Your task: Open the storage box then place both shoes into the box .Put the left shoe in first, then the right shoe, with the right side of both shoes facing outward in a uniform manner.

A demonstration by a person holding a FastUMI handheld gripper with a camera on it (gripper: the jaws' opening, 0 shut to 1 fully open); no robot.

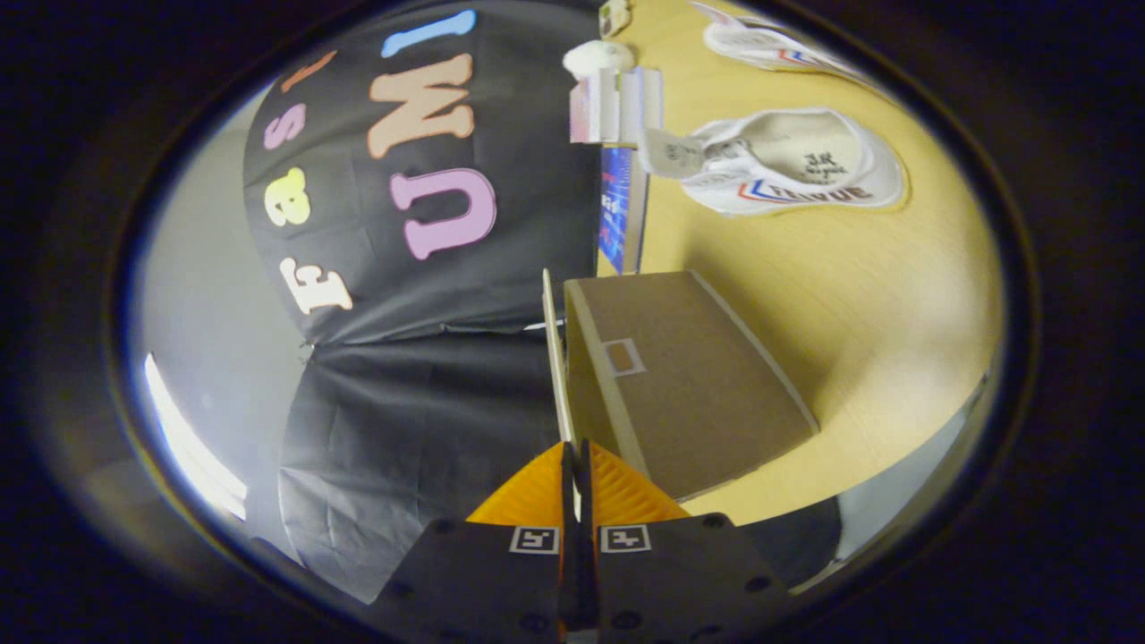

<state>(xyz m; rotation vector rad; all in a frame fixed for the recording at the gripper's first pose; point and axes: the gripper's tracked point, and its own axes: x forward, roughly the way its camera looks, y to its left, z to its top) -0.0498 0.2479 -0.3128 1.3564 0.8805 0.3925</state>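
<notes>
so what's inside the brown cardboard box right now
Cannot tell: the brown cardboard box shows its outer panels; the gripper jaws pinch its thin lid flap. Both white canvas shoes lie on the table.

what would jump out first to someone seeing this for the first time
The tongs pinch the thin edge of the brown cardboard box's lid, both fingers pressed on it. The box sits on the yellow table, and beyond it lie two white shoes, not yet packed.
</notes>
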